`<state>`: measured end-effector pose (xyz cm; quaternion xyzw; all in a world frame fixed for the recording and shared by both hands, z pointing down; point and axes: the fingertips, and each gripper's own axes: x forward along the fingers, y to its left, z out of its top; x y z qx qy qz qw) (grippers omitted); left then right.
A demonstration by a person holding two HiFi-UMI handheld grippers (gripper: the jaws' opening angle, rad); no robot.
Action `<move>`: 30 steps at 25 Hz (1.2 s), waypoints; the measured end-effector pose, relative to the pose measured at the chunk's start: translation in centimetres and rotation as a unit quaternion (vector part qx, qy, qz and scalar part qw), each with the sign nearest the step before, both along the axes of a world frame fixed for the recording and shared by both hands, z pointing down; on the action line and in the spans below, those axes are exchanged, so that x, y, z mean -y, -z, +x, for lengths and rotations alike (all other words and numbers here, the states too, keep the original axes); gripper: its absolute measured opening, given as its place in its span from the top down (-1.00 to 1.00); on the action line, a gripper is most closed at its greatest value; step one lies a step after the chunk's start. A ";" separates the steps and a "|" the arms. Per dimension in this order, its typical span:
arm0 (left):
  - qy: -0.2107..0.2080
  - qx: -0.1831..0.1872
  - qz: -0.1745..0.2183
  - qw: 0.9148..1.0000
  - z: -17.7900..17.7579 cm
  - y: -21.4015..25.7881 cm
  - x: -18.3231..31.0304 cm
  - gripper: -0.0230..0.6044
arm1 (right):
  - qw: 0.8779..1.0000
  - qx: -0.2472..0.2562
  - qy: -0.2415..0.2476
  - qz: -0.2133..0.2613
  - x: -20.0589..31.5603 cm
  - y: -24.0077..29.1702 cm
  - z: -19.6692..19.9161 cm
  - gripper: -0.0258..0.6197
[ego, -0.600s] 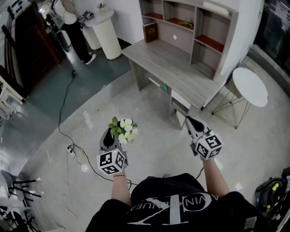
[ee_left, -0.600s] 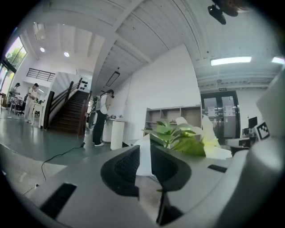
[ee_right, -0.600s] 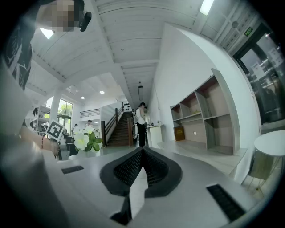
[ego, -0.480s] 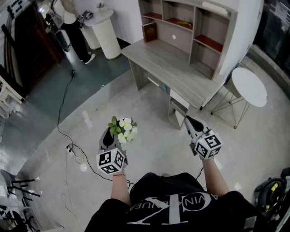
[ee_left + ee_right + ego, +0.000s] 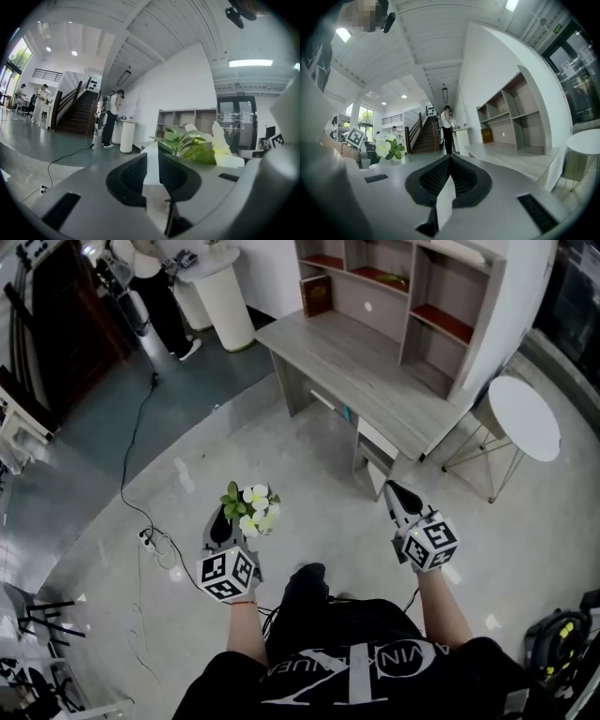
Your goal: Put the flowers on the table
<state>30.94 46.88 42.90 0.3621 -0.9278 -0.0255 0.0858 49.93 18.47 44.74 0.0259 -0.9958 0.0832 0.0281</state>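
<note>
Flowers sit clamped in our left gripper; the table lies ahead and rightward, nearer our closed, empty right gripper.

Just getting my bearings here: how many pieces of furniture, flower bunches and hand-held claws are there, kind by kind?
Desk with shelves: 1
Round white table: 1
White pedestal: 1
Flower bunch: 1
Claws: 2, the left claw and the right claw
Total: 6
</note>
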 end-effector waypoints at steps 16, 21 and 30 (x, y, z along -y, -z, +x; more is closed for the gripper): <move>-0.050 -0.020 0.019 0.998 -16.1 -1.1 8.8 0.70 | 0.998 -0.022 -0.050 0.012 6.5 -0.1 -12.9 0.89; -0.061 -0.030 0.011 0.998 -21.6 -1.4 10.4 0.70 | 0.998 -0.038 -0.055 -0.003 7.1 -1.2 -17.7 0.88; -0.080 -0.052 0.003 0.995 -29.4 -2.9 12.1 0.71 | 0.996 -0.062 -0.071 -0.009 8.0 -2.2 -24.9 0.89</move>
